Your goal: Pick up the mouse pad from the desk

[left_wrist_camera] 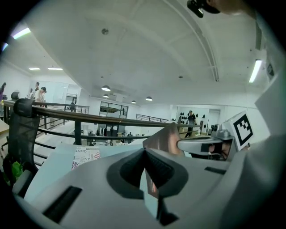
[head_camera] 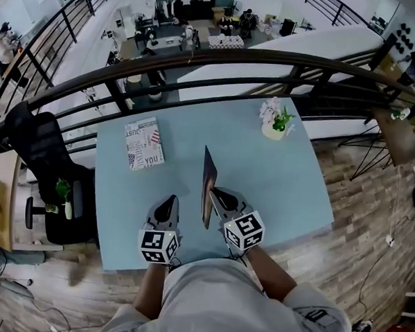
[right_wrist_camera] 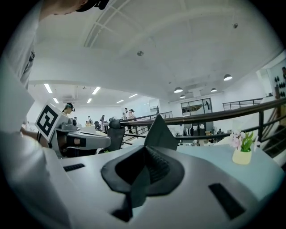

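The mouse pad (head_camera: 208,185) is off the light blue desk (head_camera: 283,180), held on edge so the head view shows it as a thin dark brown sheet. My right gripper (head_camera: 217,197) is shut on its near lower edge; in the right gripper view the pad (right_wrist_camera: 160,133) rises as a dark triangle from between the jaws (right_wrist_camera: 145,154). My left gripper (head_camera: 168,204) hovers just left of the pad, shut with nothing in it. From the left gripper view (left_wrist_camera: 144,155) the pad's brown face (left_wrist_camera: 163,139) shows to the right, beside the right gripper (left_wrist_camera: 203,145).
A magazine (head_camera: 144,142) lies at the desk's far left. A small pot of flowers (head_camera: 274,121) stands at the far right. A black railing (head_camera: 199,57) runs behind the desk, and a black office chair (head_camera: 44,167) stands to its left.
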Demonstrator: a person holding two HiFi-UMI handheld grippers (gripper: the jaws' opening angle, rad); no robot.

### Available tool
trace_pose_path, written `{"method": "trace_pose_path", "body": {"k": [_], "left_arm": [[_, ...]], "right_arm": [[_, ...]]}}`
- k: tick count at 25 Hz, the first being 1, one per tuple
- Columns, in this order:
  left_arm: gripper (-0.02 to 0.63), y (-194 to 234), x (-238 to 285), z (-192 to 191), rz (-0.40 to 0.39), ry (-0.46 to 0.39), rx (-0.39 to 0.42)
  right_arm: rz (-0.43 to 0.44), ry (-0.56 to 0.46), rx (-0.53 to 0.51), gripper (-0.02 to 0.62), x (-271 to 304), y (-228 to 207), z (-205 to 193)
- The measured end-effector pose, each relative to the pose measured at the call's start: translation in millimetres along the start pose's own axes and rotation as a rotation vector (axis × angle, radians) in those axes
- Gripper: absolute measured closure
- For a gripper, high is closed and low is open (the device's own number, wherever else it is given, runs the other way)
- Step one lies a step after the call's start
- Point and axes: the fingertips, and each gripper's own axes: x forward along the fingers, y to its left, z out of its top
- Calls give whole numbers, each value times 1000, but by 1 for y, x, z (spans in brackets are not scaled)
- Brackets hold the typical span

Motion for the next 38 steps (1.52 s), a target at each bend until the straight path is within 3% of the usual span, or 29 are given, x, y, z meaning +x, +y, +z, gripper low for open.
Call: {"method": "trace_pose_path", "body": {"k": [5,14,19,38], "left_arm": [[594,6,-8,31,9,-70,22],[594,23,-19,89,25,-203,37],[594,26,-22,105,42,-236,60],[594,17,-22,101,39,-239,66]], "right_arm": [[15,-45,-38,580,2,1,35],[-37,-179,-140,580,-2,2,103],[-64,-227,-184,580,-11,0,125],[-74,-255,-196,580,-16,5,126]]}}
